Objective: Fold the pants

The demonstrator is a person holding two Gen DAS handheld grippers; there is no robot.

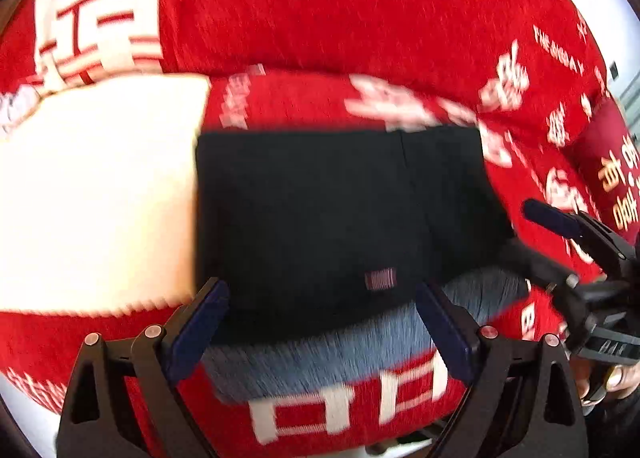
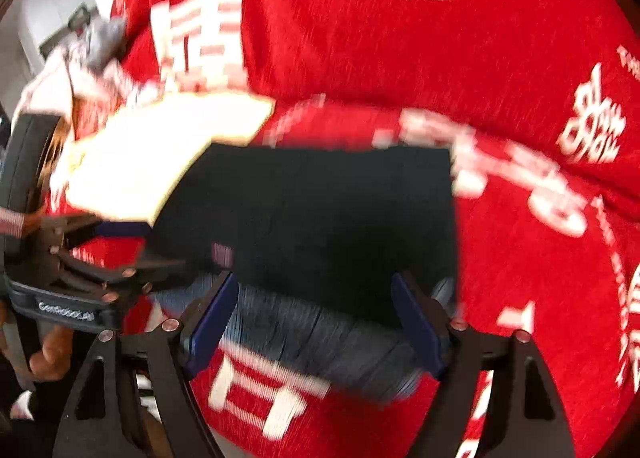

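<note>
Pants (image 1: 320, 209), dark and already folded into a compact rectangle, lie flat on the red cover with white lettering (image 1: 320, 29), their grey-blue ribbed waistband (image 1: 320, 358) at the near edge and a small woven label (image 1: 380, 278) just above it. A cream folded cloth (image 1: 96, 193) sits just left of them, touching or nearly touching their left side.

Both tools stand open over the near edge and hold nothing. The left tool (image 1: 322, 330) has its blue pads spread wide on either side of the waistband, apart from the fabric. The right tool (image 2: 316, 326) is likewise spread, with the waistband showing between its pads but not pinched. From the left camera the right tool appears at the right edge of the pants; from the right camera the left tool appears at their left edge.

By the look of it the fold is about finished. The risks from here: a pad could catch the waistband or the top layer and drag the stack open. A sweep to the left could also nudge the cream cloth. Both frames are blurred, so exact clearance above the fabric cannot be told.
</note>
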